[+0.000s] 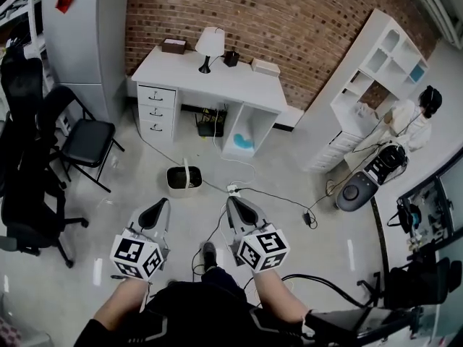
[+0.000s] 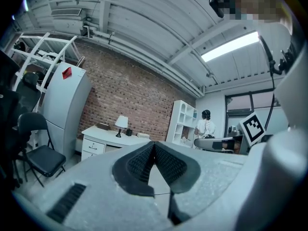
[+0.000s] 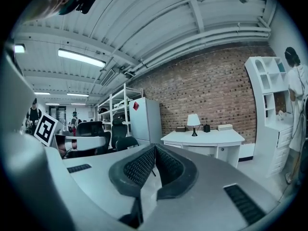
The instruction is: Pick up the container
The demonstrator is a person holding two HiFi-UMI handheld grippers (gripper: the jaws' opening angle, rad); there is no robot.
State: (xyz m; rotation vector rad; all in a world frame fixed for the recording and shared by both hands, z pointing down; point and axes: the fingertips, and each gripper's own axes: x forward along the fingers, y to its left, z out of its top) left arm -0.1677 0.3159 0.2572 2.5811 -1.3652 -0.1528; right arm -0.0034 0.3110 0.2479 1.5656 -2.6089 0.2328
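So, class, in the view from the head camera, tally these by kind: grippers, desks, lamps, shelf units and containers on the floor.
Grippers: 2 (left gripper, right gripper)
Desk: 1
Lamp: 1
Shelf unit: 1
Container: 1
Total: 6

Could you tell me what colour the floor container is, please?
Cream-white square container, dark inside; clearest in head view.

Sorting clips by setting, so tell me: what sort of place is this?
Likely an office or lab workroom: a white desk with a lamp stands against a brick wall, black office chairs sit at the left, and a person stands at a white shelving unit.
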